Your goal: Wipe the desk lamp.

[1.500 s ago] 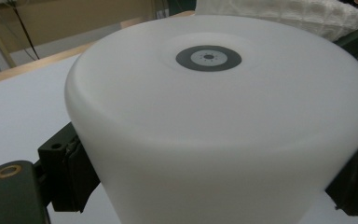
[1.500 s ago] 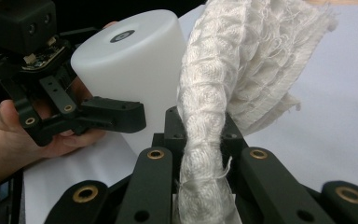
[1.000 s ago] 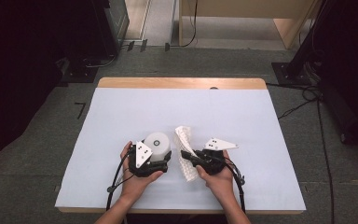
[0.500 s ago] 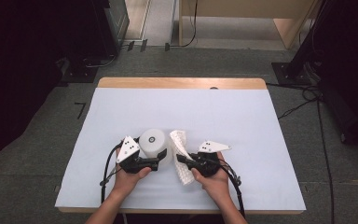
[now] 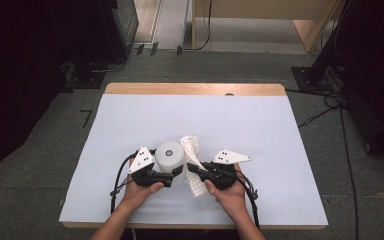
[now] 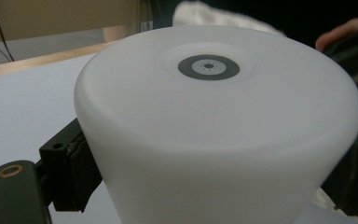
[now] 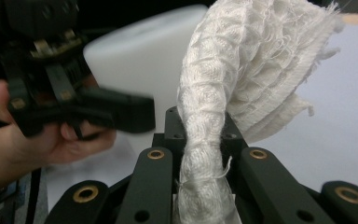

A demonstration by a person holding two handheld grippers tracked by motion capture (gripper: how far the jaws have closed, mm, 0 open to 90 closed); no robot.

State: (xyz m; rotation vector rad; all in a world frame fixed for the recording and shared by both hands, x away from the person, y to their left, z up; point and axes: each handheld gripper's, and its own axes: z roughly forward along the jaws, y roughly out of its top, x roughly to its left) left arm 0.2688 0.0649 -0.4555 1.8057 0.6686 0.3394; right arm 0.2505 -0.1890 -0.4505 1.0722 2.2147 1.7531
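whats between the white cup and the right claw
The white waffle-weave cloth, pinched in the right claw, stands against the upturned white cup held by the left claw. The high view and the right gripper view both show it.

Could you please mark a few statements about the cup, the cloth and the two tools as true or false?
1. The left tool grips the cup. True.
2. The cup stands mouth up. False: its closed base faces up.
3. The right tool holds the cloth. True.
4. The cloth lies flat on the table. False: it rises from the right tool beside the cup.
5. The cup is red. False: it is white.
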